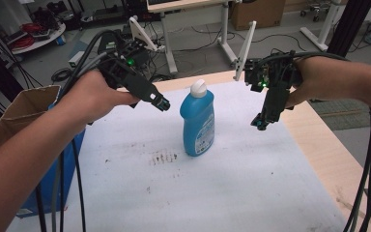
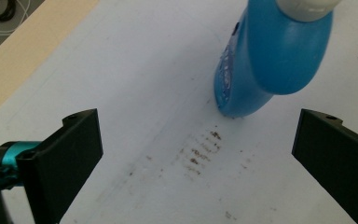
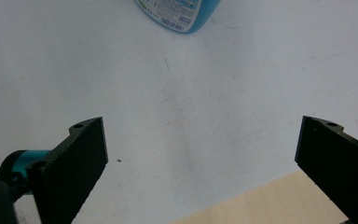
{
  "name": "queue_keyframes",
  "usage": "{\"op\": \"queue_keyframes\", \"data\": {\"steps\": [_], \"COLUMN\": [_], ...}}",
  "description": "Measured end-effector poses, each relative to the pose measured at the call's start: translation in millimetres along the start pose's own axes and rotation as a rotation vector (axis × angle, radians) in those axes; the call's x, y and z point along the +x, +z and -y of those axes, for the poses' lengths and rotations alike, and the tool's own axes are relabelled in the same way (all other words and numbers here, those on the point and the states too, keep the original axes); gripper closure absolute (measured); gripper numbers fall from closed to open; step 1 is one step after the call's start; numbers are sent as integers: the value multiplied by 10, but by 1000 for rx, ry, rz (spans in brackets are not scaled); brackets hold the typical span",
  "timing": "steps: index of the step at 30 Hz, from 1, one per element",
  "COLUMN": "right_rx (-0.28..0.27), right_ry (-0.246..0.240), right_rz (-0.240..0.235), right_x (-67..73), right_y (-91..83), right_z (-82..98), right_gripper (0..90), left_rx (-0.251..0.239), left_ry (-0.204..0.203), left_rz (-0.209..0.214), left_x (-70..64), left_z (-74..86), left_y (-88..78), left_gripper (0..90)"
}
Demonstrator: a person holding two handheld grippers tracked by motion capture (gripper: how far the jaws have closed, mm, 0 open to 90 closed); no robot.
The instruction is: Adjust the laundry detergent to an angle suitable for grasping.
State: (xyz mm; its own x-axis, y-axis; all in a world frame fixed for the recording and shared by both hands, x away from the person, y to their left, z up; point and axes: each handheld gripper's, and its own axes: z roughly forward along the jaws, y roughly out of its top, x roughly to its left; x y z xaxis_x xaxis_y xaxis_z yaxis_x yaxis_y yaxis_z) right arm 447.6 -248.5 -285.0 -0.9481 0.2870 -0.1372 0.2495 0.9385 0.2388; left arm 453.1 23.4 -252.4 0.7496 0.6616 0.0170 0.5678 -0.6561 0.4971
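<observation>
Forearms come in from the bottom of the high view, one per side, each hand wrapped around a gripper with black cables trailing off. Left gripper (image 1: 161,103) hangs above the white sheet (image 1: 198,193), just left of the blue bottle (image 1: 197,123), tip angled down toward it, not touching. Left gripper view: jaws spread wide, nothing between them; bottle sits ahead and slightly right of centre, white cap (image 2: 307,7) at the top edge, blue body (image 2: 265,60) below it, base on the sheet. Brown smudge marks (image 2: 200,151) on the sheet between the jaws and the bottle base; same marks (image 1: 163,157) in the high view, just left of the bottle foot. Right gripper (image 1: 261,123) is on the bottle's other side, farther off than the left one, held above the sheet and pointing down. Right gripper view: jaws also wide apart and empty, white sheet under them, bottle's lower label (image 3: 177,11) at the top edge, well clear of the jaws, bare wood of the table (image 3: 261,205) at the lower right corner. Bottle stands upright, roughly mid-table toward the far edge of the sheet, between the two grippers. Open cardboard box (image 1: 21,113) at the table's left edge behind the left arm, a blue container (image 1: 67,169) beside it. Desk legs and cable clutter on the floor beyond the table.
</observation>
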Motion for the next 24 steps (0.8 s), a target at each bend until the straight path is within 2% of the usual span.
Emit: {"op": "queue_keyframes", "data": {"steps": [3,10,15,24], "right_rx": [-8,-12,-13,-19], "right_ry": [2,3,5,8], "right_rz": [3,4,-2,-5], "right_x": [4,8,8,-9], "right_y": [5,12,35,40], "right_z": [23,51,72,94], "right_gripper": [14,14,14,14], "left_rx": [-10,-29,-28,-35], "left_ry": [-1,-5,14,22], "left_rz": [16,38,41,66], "left_x": [-84,-182,-262,-370], "left_z": [-61,-149,-213,-307], "left_y": [38,107,157,261], "left_gripper": [16,17,17,16]}}
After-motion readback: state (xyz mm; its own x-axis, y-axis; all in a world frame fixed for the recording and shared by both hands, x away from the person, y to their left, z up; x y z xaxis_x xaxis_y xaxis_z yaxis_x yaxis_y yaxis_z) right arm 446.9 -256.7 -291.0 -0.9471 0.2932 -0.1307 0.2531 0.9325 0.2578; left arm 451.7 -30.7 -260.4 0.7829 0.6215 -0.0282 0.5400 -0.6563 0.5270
